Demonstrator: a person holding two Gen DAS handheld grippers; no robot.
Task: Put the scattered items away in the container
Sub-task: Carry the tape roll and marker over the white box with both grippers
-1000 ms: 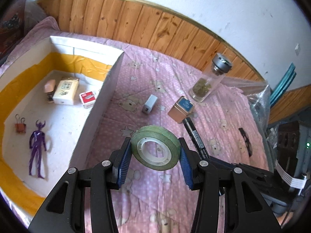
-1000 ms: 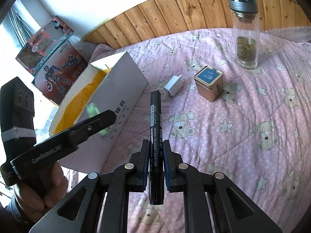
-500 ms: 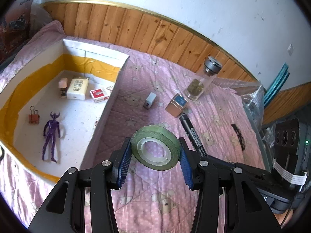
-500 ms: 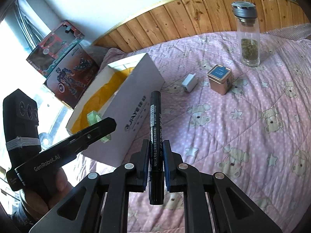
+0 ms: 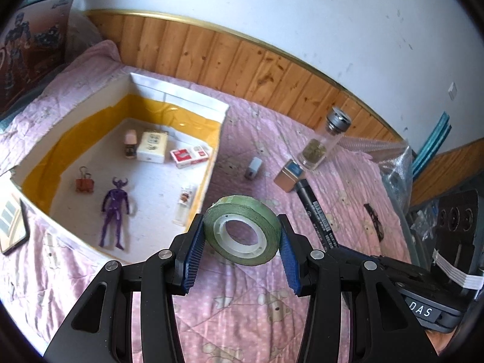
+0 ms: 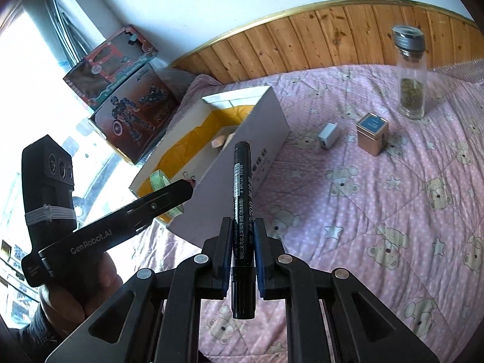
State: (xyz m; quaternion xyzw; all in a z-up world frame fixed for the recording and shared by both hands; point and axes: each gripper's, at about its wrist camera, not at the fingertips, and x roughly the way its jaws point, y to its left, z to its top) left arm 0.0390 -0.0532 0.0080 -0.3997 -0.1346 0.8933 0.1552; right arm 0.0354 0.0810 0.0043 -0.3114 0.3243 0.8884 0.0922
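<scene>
The left hand-held gripper grips a green tape roll at lower centre; the right hand-held gripper is clenched on a black marker. From the right wrist view the white box at centre hides most of its contents. The left wrist view shows a purple figure and binder clip inside, at left.

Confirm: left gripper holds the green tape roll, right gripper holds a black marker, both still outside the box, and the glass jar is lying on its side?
Wrong on the glass jar: the right wrist view shows it standing upright on the bedspread. The rest holds.
</scene>
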